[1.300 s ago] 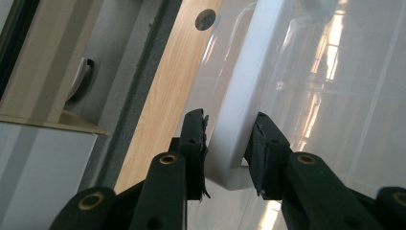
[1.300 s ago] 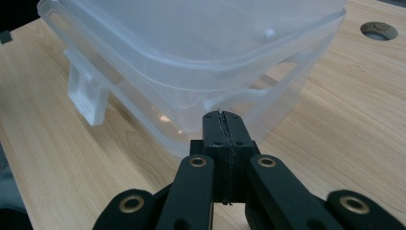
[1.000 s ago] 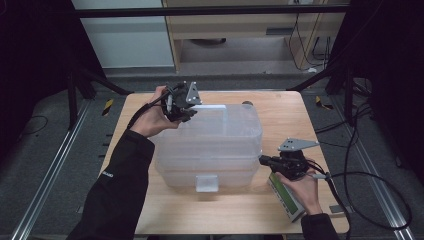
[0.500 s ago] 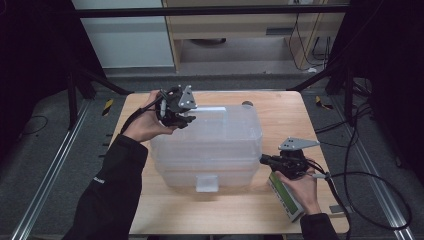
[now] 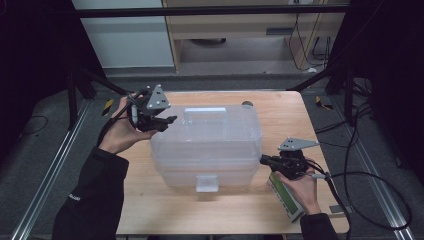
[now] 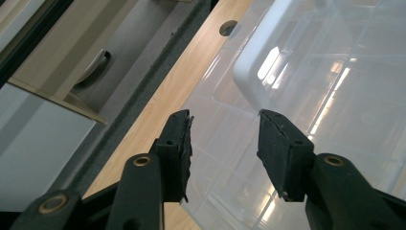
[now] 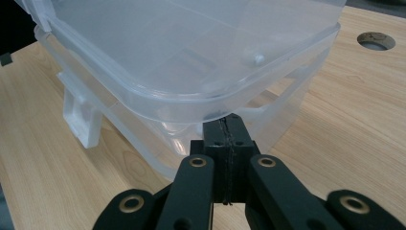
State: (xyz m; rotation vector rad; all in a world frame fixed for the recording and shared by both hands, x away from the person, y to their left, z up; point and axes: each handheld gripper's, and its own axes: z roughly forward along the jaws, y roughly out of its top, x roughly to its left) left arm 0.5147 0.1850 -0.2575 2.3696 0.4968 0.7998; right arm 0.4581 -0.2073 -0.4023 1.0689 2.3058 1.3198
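Storage is the thing in hand: one large clear plastic box with a lid and white carry handle (image 5: 205, 144) sits mid-surface between the two grippers, its long axis running from one gripper to the other. The left gripper (image 5: 159, 121) hangs just off the box's far corner on its own side, jaws pointing toward the lid; they have just been opening and now stand partly apart with nothing between them, the lid's white handle (image 6: 268, 52) lying ahead of and beyond the pads. The right gripper (image 5: 265, 160) sits at the opposite, nearer corner, its jaws pressed fully together, tips tucked just under the lid's overhanging rim (image 7: 210, 103), holding nothing that can be made out. Judging by that, the right gripper is the nearer to the lid edge. Beside the right hand lies one green-and-white oblong device (image 5: 286, 197) on the wooden surface (image 5: 165, 210). One white front latch (image 5: 207, 183) faces the person.
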